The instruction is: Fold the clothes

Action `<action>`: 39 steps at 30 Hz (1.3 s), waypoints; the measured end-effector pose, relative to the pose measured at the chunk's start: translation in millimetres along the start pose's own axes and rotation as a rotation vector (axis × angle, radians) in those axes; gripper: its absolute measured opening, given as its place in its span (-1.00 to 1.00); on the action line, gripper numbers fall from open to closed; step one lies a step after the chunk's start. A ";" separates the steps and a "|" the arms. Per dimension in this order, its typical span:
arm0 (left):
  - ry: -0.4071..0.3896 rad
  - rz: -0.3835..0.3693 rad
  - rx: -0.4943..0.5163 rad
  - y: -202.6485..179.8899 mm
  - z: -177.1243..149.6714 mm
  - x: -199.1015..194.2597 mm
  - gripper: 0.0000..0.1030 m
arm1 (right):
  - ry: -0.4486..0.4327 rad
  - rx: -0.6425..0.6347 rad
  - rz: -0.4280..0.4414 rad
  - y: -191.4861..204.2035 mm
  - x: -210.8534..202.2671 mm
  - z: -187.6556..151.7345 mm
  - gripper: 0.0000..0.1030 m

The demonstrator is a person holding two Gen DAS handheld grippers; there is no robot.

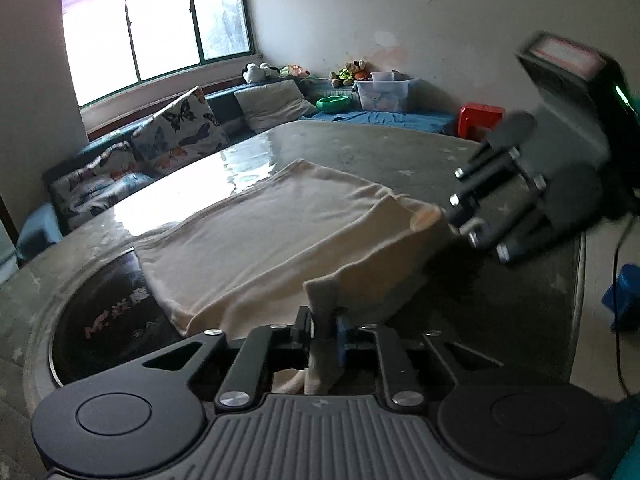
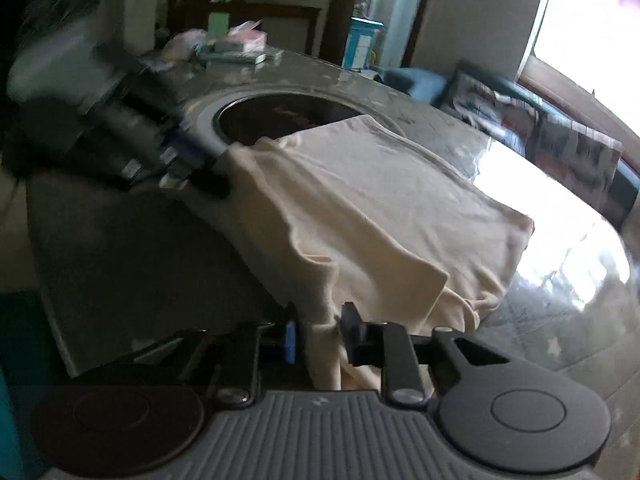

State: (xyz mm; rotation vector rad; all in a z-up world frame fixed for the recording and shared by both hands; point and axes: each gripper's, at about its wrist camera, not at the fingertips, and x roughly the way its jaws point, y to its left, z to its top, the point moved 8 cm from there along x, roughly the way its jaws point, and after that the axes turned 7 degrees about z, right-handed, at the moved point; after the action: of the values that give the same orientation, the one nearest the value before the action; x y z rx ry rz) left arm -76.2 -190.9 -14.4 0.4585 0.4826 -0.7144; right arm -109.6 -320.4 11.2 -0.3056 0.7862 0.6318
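cream garment (image 1: 256, 240) pinched in both grippers, left (image 1: 324, 332) and right (image 2: 318, 336), over glass table (image 1: 360, 148)

Table (image 1: 360, 148): grey, glossy, star pattern; window glare on its far part. Round black inset plate (image 1: 108, 304) in the table, left of the left tongs. Beyond the table: bench with butterfly-print cushions (image 1: 180, 124), clear plastic bin (image 1: 382, 94), stuffed toys (image 1: 260, 71), red stool (image 1: 480, 118). Window (image 1: 156, 32) behind the bench. Boxes and papers (image 2: 236, 46) on the table's far end, ahead of the right tongs.

Dim room, blown-out window (image 1: 160, 32) daylight; hard glare on the table (image 2: 540, 216); motion blur, fisheye-bent edges.
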 end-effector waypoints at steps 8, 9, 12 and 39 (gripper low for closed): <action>0.015 0.051 0.109 -8.1 -20.7 0.0 -0.35 | -0.042 0.104 0.045 -13.9 -9.5 16.5 -0.75; 0.017 0.061 0.128 -8.3 -23.1 1.3 -0.35 | -0.046 0.106 0.041 -14.4 -10.5 17.6 -0.75; 0.018 0.078 0.174 -7.5 -28.8 3.2 -0.36 | -0.062 0.125 0.037 -17.0 -12.8 19.3 -0.78; -0.023 -0.017 0.090 -13.7 -25.0 -133.2 -0.89 | -0.108 0.021 0.154 97.3 -113.4 2.2 -0.83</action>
State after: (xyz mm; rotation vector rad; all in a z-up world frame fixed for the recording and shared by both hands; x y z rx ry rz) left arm -179.9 -119.2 37.2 0.5300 0.4343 -0.7589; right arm -230.6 -290.6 93.6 -0.1904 0.7162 0.7782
